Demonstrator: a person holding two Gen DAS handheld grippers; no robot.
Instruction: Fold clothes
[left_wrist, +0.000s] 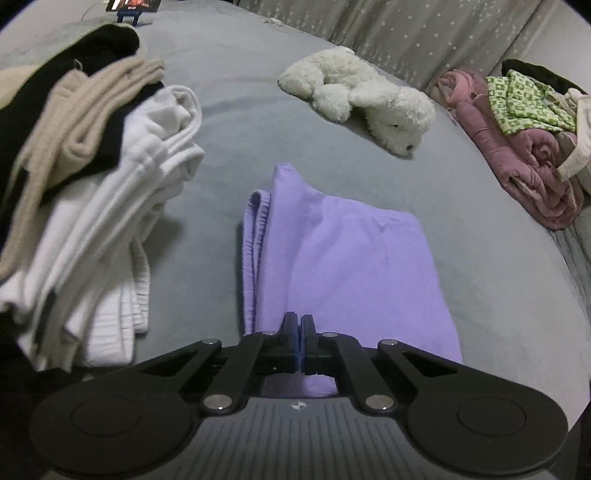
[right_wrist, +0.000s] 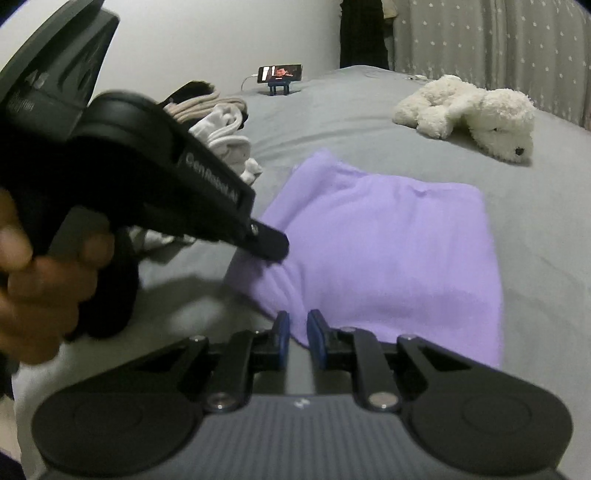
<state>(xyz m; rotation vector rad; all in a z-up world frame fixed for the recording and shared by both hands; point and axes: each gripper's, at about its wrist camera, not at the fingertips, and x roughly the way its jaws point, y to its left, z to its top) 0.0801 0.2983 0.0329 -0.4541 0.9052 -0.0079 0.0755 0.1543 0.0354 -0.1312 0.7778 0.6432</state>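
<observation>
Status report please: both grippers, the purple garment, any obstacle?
Left gripper shut on purple garment near edge. Right gripper open at its near corner. No obstacle; plush dog far behind.

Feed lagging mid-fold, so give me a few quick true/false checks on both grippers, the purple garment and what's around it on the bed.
1. The left gripper is shut at the purple garment's near edge. True.
2. The right gripper is clamped fully shut. False: a gap shows between its pads.
3. The white plush dog lies on the garment. False: apart, on the grey bed.
4. A clothes stack sits left of the garment. True.
</observation>
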